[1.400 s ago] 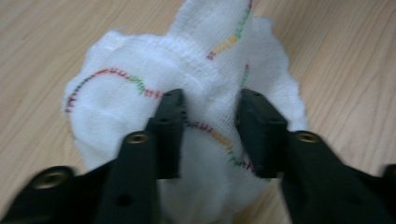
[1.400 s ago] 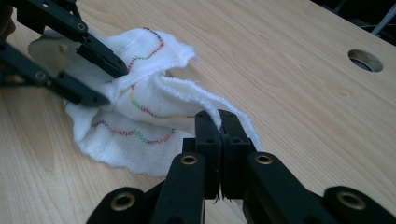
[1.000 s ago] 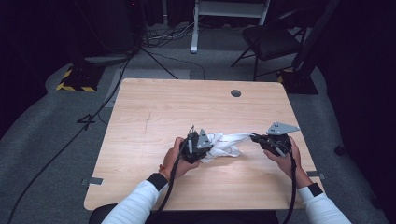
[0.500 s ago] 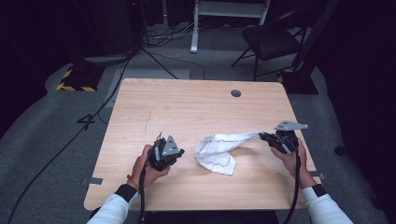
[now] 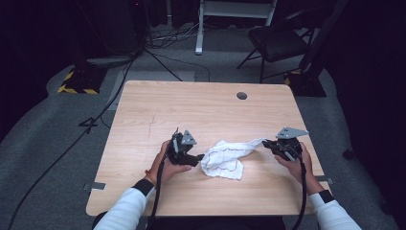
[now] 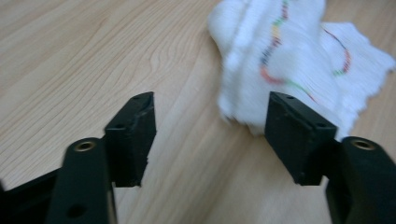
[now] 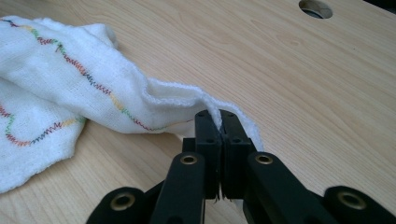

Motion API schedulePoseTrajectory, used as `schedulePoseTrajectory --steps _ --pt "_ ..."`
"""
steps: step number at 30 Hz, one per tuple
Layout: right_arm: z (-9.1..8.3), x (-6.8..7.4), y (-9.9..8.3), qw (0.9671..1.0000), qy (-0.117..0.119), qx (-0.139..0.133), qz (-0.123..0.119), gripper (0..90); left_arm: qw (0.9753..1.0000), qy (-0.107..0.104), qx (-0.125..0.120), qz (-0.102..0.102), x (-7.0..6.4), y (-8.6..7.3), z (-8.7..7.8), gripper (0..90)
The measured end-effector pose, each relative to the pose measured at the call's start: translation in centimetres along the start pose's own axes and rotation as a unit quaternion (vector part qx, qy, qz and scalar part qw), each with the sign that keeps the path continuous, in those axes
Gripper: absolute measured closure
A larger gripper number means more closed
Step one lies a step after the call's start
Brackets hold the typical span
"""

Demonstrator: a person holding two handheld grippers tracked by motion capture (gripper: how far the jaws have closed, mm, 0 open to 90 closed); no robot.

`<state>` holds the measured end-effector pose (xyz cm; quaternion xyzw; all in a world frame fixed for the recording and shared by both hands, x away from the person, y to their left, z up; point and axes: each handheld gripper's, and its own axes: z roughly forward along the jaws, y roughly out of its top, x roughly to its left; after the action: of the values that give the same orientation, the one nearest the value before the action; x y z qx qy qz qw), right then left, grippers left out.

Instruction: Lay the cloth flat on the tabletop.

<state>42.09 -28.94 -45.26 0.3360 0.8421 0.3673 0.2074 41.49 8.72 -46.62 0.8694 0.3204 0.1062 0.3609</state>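
1. Jaws first: the left gripper (image 6: 210,135) has its two black, blocky jaws spread wide with bare wood between them, and nothing is held; the right gripper (image 7: 220,122) has its jaws pressed together on a thin edge of the white cloth (image 7: 70,88).
2. Far left of the high view, grey carpet and a yellow-and-black striped block (image 5: 76,82) sit in the upper left corner.
3. Moving right, the wooden table (image 5: 158,108) is pale, with a fine lengthwise grain and rounded corners.
4. Left gripper (image 5: 194,158) now, lower centre-left of the high view, its tips just beside the cloth's near edge; half a second ago it stood well off to the left, so it has swung back in toward the fabric.
5. Centre of the frame: the cloth (image 5: 227,158) is soft, loosely woven and rumpled into a heap, with a wavy line of multicoloured zigzag stitching and a frayed hem.
6. From that heap a narrow strip stretches right to the right gripper (image 5: 269,143), lifted off the wood there.
7. Right gripper sits at the right of the frame, much where it was half a second back.
8. Upper right of the tabletop, a round dark hole (image 5: 242,95) is in the wood.
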Motion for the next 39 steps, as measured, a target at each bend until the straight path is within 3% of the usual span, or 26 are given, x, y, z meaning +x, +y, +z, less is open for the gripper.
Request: schedulePoseTrajectory --steps 2,4,10,14,18,22,24,27,28,34,36,39 --pt "0.0 0.1 0.0 1.0000 0.000 -0.001 -0.005 87.9 0.9995 -0.013 0.005 -0.028 0.7 0.5 1.0 28.9" --pt "0.0 0.1 0.0 1.0000 -0.001 0.000 -0.009 87.9 0.9986 -0.037 0.016 -0.034 1.0 0.7 2.0 27.9" --pt "0.0 0.3 0.0 0.9998 0.001 -0.002 -0.020 87.7 0.9978 -0.059 0.030 -0.002 -0.2 0.4 2.5 25.3" --pt "0.0 0.4 0.1 0.9995 0.002 0.000 -0.031 87.5 0.9975 -0.053 0.040 0.024 -1.4 0.2 2.6 25.2" --pt "0.0 0.6 0.1 0.9993 0.002 0.000 -0.037 87.5 0.9969 -0.057 0.043 0.033 -2.0 0.1 2.8 25.4" --pt "0.1 0.6 0.1 0.9993 0.005 0.002 -0.038 87.6 0.9935 -0.091 0.045 0.052 -1.9 0.1 2.7 42.1" --pt "0.1 0.7 0.1 0.9991 0.006 -0.001 -0.041 87.6 0.9913 -0.101 0.047 0.069 -2.2 0.2 2.6 57.4" --pt "-0.1 0.7 0.2 0.9991 0.002 -0.002 -0.043 87.7 0.9890 -0.082 0.047 0.114 -2.8 0.4 2.2 70.2" --pt "-0.1 0.7 0.2 0.9990 0.001 -0.004 -0.044 87.7 0.9891 -0.075 0.043 0.119 -2.9 0.4 1.9 73.4" --pt "-0.8 0.4 0.3 0.9990 -0.004 -0.023 -0.037 87.9 0.9904 -0.066 0.005 0.121 -2.2 0.7 -0.1 83.3" --pt "-1.0 0.4 0.5 0.9990 0.001 -0.031 -0.032 88.0 0.9898 -0.065 -0.008 0.127 -2.0 0.9 -1.1 85.0" --pt "-1.5 0.3 0.9 0.9987 0.005 -0.042 -0.030 88.0 0.9899 -0.049 -0.033 0.129 -1.7 1.3 -2.4 85.6"
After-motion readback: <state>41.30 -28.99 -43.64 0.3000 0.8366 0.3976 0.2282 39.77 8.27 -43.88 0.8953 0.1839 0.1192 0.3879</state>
